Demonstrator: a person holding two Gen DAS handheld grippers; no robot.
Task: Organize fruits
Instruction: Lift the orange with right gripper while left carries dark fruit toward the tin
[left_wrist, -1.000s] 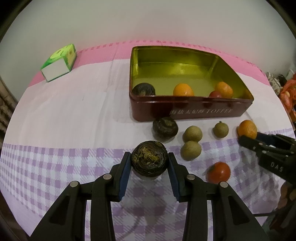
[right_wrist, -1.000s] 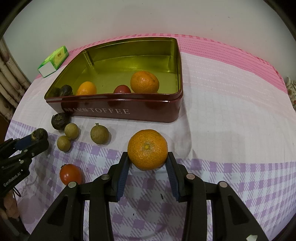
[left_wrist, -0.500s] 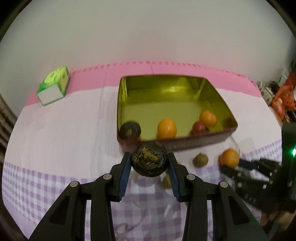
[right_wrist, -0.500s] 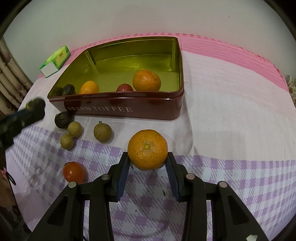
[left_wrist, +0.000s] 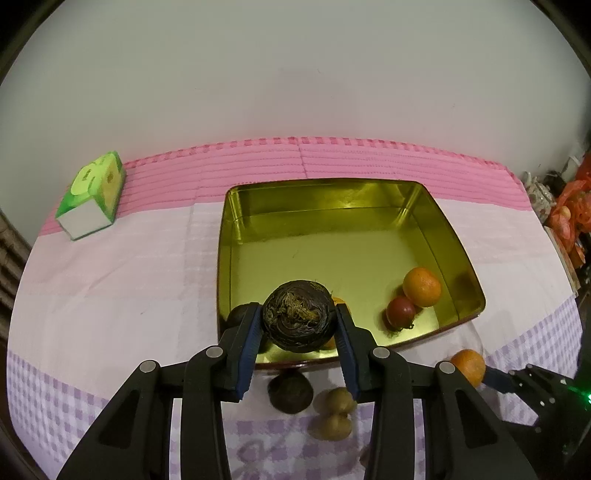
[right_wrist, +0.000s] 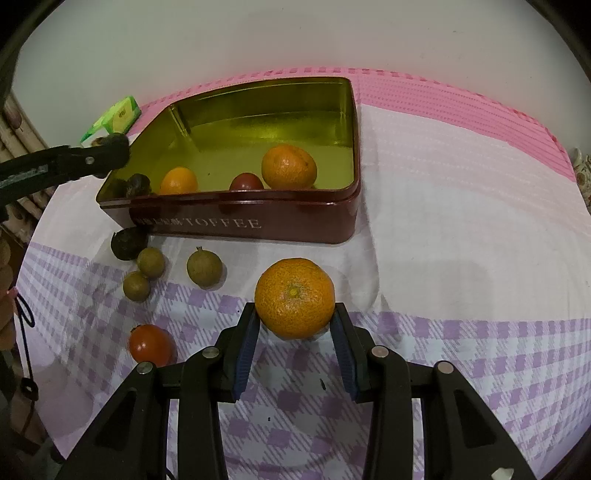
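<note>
Since the earlier frame, the left hand-held gripper (left_wrist: 297, 326) has carried its dark wrinkled fruit (left_wrist: 297, 320) from the checked cloth up over the near left corner of the gold-lined toffee tin (left_wrist: 458, 254), pads clamped on it. Right hand-held gripper (right_wrist: 294, 326) remains stationary at lower centre, gripping a mandarin (right_wrist: 294, 298) above the desk (right_wrist: 461, 229), just before the tin's front wall.

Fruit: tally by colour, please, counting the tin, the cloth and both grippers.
Orange fruits: 3
Dark fruits: 3
Green-brown fruits: 3
Red fruits: 2
Total: 11
</note>
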